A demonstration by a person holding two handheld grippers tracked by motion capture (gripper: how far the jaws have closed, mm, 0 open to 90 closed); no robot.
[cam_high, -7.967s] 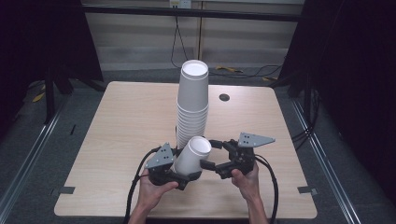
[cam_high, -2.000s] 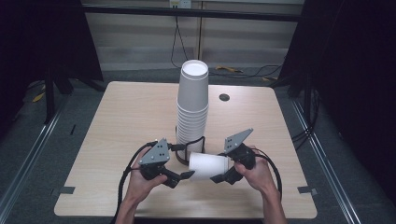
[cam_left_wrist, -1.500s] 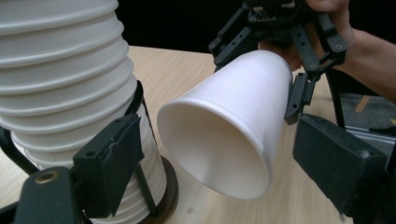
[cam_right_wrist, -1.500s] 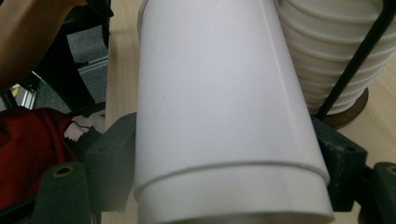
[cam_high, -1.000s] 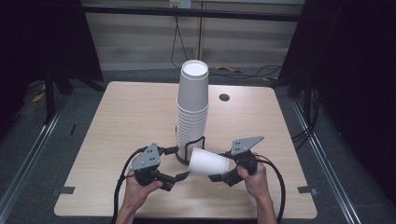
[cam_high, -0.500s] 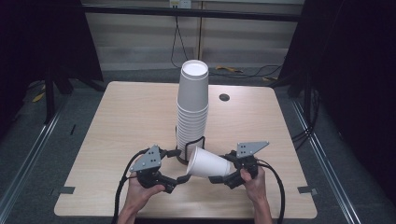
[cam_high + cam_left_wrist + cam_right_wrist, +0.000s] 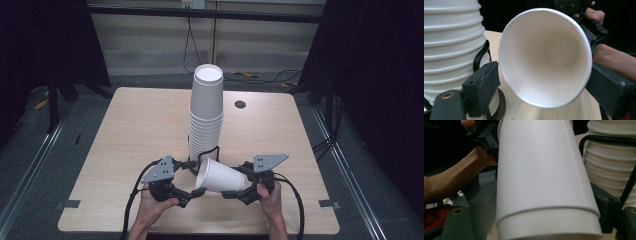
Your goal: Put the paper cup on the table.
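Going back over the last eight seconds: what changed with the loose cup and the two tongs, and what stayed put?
The loose cup went from tilted up between both tongs to lying sideways, mouth toward the left tongs. The right tongs now clamp its base end. The left tongs' jaws have just been opening; the rim sits between them without the pads pressing. The tall cup stack and the table stayed as they were.

Each black hand-held gripper [image 7: 186, 192] carries a grey three-cornered plate and black cable.
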